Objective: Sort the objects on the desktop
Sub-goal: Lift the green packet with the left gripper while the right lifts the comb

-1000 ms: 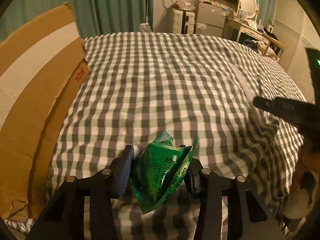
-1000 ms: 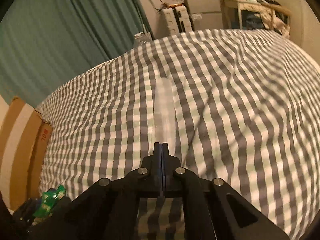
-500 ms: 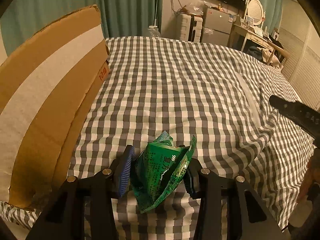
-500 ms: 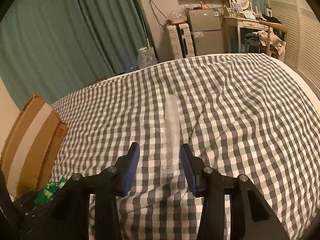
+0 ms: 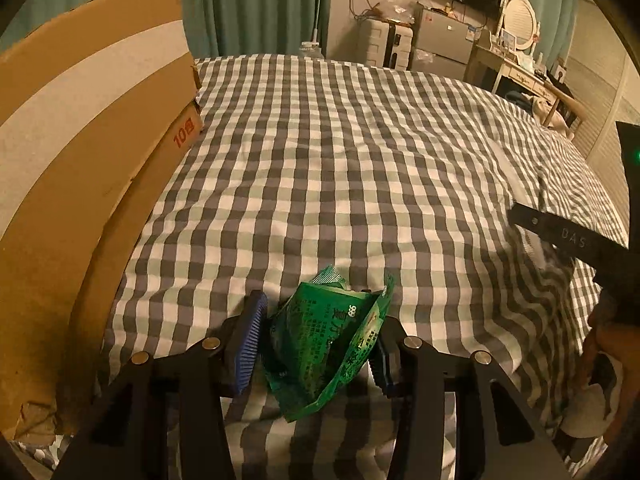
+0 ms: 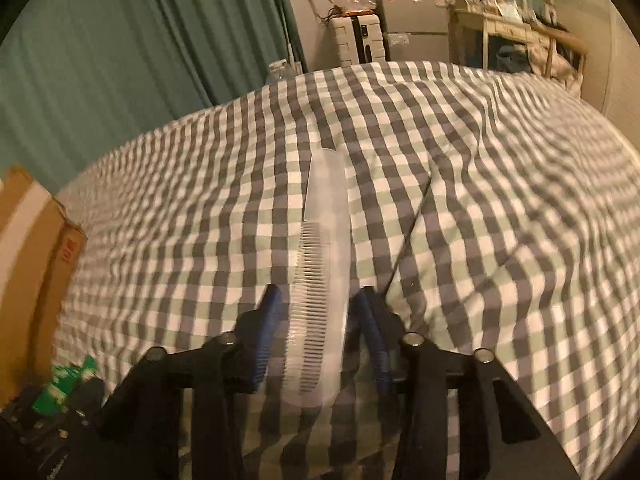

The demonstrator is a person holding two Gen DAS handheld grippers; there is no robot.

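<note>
A crumpled green packet sits between the fingers of my left gripper; the jaws stand partly open, the right pad against the packet, the left pad a little apart. A clear plastic comb lies on the checked bedcover, its toothed end between the open fingers of my right gripper, which do not touch it. The packet shows small in the right wrist view at lower left. The right gripper's body shows at the right edge of the left wrist view.
A tall cardboard box stands at the left edge of the bed, also in the right wrist view. A thin dark rod lies right of the comb. Curtains, a suitcase and a desk stand beyond the bed.
My right gripper has opened and come down over the comb's near end. My left gripper, with the packet, has shifted closer to the cardboard box.
</note>
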